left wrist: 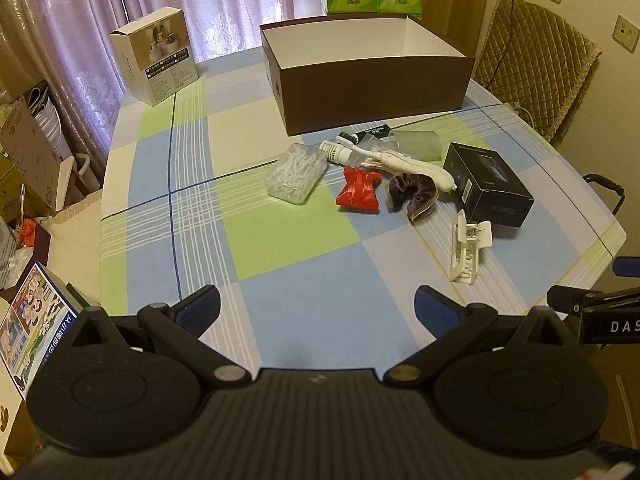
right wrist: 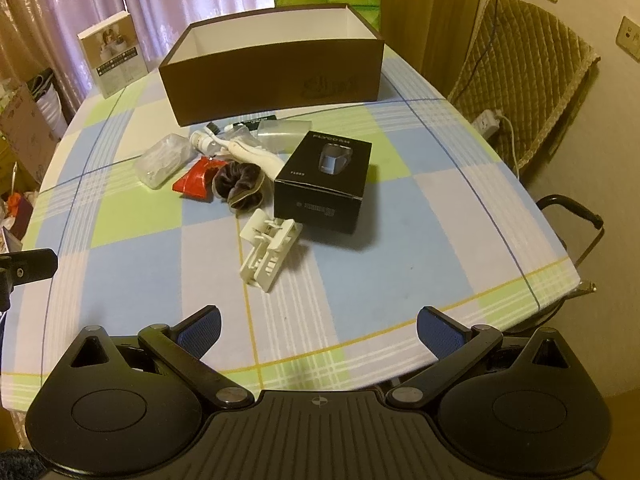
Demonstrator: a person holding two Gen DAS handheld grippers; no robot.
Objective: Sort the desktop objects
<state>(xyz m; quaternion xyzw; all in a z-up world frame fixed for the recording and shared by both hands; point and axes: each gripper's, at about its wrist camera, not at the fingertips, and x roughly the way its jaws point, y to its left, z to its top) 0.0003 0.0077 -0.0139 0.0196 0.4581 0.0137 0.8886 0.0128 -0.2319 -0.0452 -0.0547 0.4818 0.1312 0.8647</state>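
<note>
Near tablecloth (right wrist: 340,312) bare, open passage; clutter heap (right wrist: 224,168) and black box (right wrist: 324,184) block way to brown box (right wrist: 272,92)

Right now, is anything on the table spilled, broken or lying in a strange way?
Nothing is spilled or visibly broken. The small items lie in a loose heap before the brown box, which looks empty. Oddest: the cup lies on its side, and the toothbrush rests across other items.

Left gripper (left wrist: 318,308) jaws spread wide, empty; right gripper (right wrist: 319,330) likewise; both apparently hovering level.
</note>
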